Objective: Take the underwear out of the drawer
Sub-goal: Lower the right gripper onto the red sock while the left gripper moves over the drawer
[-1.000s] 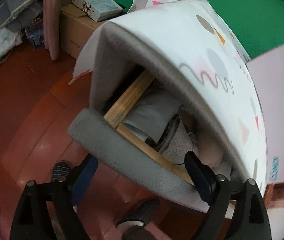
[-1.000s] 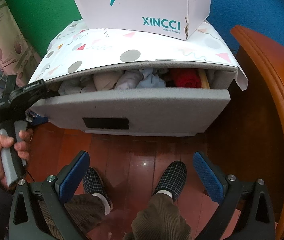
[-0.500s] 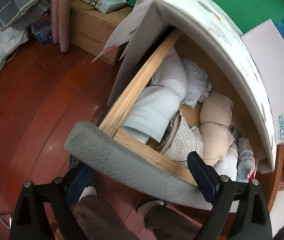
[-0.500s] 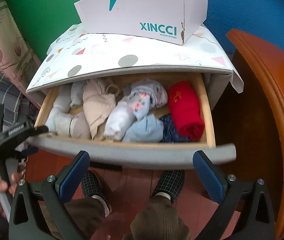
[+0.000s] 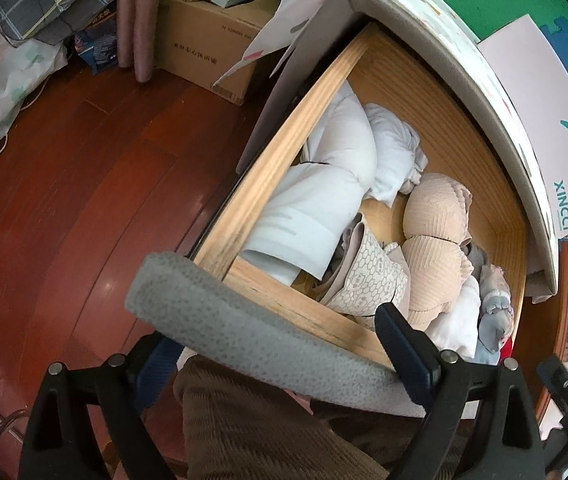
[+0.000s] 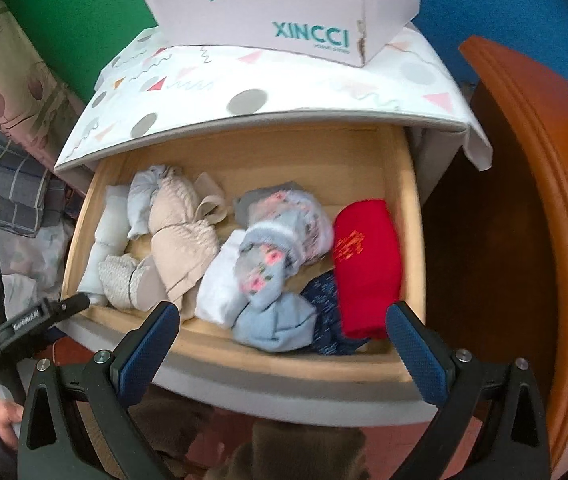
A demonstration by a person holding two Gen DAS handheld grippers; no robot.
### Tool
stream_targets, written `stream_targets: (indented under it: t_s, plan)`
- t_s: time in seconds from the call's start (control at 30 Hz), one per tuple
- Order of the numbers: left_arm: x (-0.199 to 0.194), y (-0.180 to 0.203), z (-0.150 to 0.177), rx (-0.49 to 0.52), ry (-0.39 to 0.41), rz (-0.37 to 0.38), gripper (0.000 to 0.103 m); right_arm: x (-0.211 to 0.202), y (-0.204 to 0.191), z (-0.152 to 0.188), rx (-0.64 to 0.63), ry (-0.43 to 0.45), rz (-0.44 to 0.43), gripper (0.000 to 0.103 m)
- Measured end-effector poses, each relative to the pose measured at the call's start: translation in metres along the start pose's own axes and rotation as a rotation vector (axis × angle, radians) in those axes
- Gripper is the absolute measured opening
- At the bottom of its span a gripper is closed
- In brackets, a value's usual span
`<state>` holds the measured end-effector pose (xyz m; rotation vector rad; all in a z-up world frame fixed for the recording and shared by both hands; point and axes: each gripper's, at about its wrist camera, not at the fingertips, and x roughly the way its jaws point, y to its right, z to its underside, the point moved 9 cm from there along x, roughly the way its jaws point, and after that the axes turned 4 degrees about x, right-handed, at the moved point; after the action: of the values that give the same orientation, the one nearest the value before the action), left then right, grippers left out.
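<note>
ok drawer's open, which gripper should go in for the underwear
Right, probably. The right gripper is open and empty above the drawer, facing the folded underwear. The left gripper straddles the grey padded drawer front at the left corner, apparently holding it.

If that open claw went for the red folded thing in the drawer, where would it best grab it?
Probably from straight above, across the narrow width of the red roll, near its middle. It lies lengthwise along the drawer's right wall, so pinching lengthwise looks too wide for the open right gripper.
</note>
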<state>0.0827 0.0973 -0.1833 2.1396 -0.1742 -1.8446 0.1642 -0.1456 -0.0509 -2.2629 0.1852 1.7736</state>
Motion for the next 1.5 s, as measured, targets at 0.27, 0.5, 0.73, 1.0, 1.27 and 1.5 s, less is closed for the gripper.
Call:
stream_targets:
  t_s: [0.27,0.5,0.73,1.0,1.27,1.5]
  plan:
    - [-0.005,0.008,0.004,-0.002,-0.002,-0.012,0.095,0.0,0.016,-0.014,-0.002,-0.066,0.001,0.102]
    - [-0.013,0.012,0.012,0.029,-0.002,-0.066,0.095,0.029,0.028,-0.014,-0.027,-0.159,0.034,0.067]
    - [-0.021,0.014,0.012,0.064,0.017,-0.081,0.095,0.055,0.032,-0.023,-0.078,-0.204,0.102,0.061]
    - [-0.042,0.019,0.013,0.152,0.057,-0.095,0.095,0.085,0.037,-0.021,-0.18,-0.259,0.235,0.055]
    - [-0.071,0.034,0.01,0.276,0.093,-0.104,0.095,0.105,0.034,-0.015,-0.282,-0.31,0.297,0.056]
    - [-0.079,0.059,-0.004,0.391,0.129,-0.113,0.095,0.117,0.024,-0.005,-0.418,-0.342,0.379,0.056]
